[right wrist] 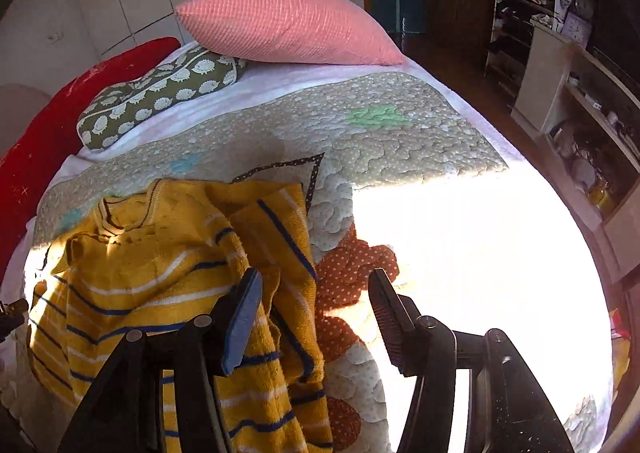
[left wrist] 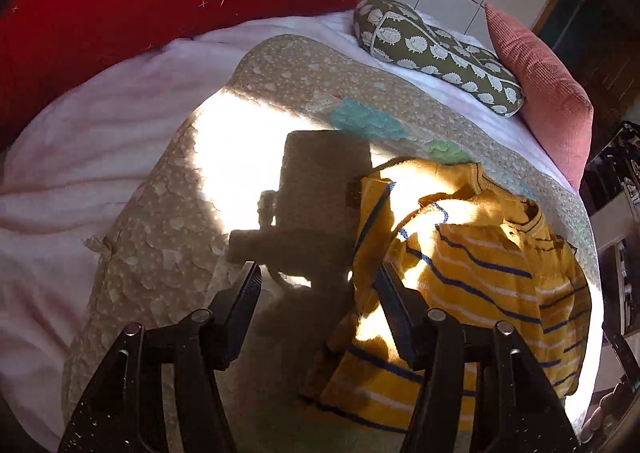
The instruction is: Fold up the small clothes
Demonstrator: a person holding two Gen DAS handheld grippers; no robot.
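Here both the left gripper (left wrist: pixel 318 279) and right gripper (right wrist: pixel 314 285) gape empty above the rumpled yellow striped sweater (left wrist: pixel 472 285).

My left gripper (left wrist: pixel 316 277) hangs over the quilt (left wrist: pixel 160 213), its jaws apart with nothing between them, and the sweater (left wrist: pixel 472 277) lies rumpled on the quilt just to its right, under my right finger. My right gripper (right wrist: pixel 314 285), jaws likewise apart, sits at the sweater's right edge, the garment spreading to its left. Behind the sweater, at the far end of the bed, the patterned pillow (right wrist: pixel 160 93) lies between the long bolster (right wrist: pixel 52 145) on the left and the big cushion (right wrist: pixel 288 25) on the right.
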